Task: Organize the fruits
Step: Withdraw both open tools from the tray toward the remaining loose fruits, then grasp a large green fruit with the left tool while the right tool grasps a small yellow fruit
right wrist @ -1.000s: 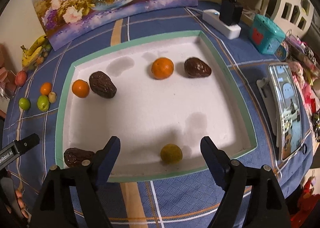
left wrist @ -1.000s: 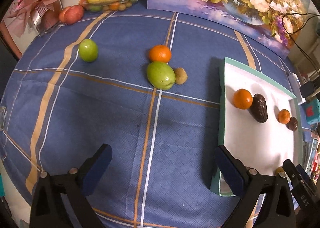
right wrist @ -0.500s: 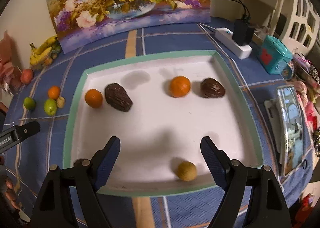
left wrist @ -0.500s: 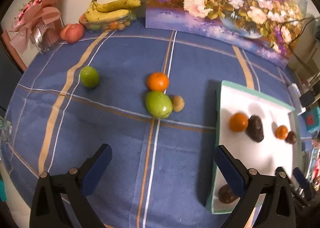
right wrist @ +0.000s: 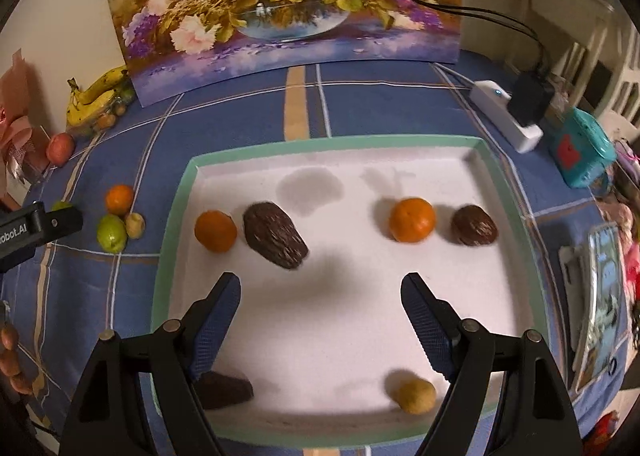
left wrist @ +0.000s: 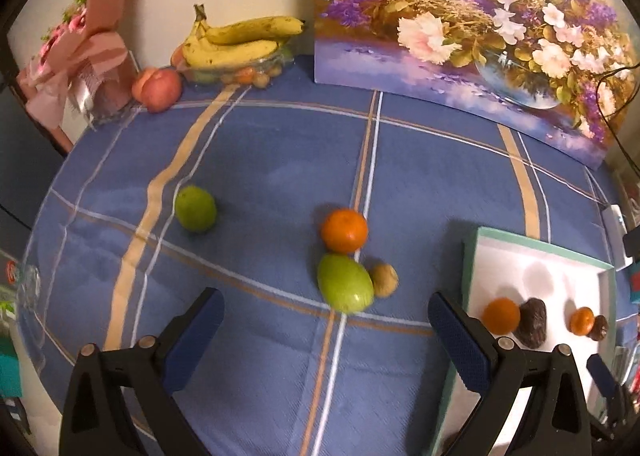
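In the left wrist view, the left gripper (left wrist: 324,330) hangs above the blue checked tablecloth (left wrist: 260,159) with its jaws spread wide and nothing between them. Near the middle of the cloth an orange (left wrist: 344,230) sits just behind a large green fruit (left wrist: 345,282), and a small tan fruit (left wrist: 384,280) touches the green one's right side. A smaller green fruit (left wrist: 195,208) lies well apart, toward the left edge. At the cloth's right edge stands a white tray (left wrist: 536,256) with a green rim. Bananas (left wrist: 244,41) and a peach (left wrist: 157,84) sit at the far left corner, beside a flower painting (left wrist: 460,19) leaning on the wall.

In the right wrist view, the right gripper (right wrist: 320,320) hovers over the tray (right wrist: 340,141), jaws wide apart and empty. Along the tray's far half lie an orange (right wrist: 215,231) just beside a dark brown fruit (right wrist: 275,235), then another orange (right wrist: 412,219) near a second brown fruit (right wrist: 474,225). By the near edge rest a small yellow fruit (right wrist: 414,396) toward the right corner and a dark fruit (right wrist: 226,390) partly hidden behind the left finger. A power strip (right wrist: 506,115) lies beyond the tray's far right corner.
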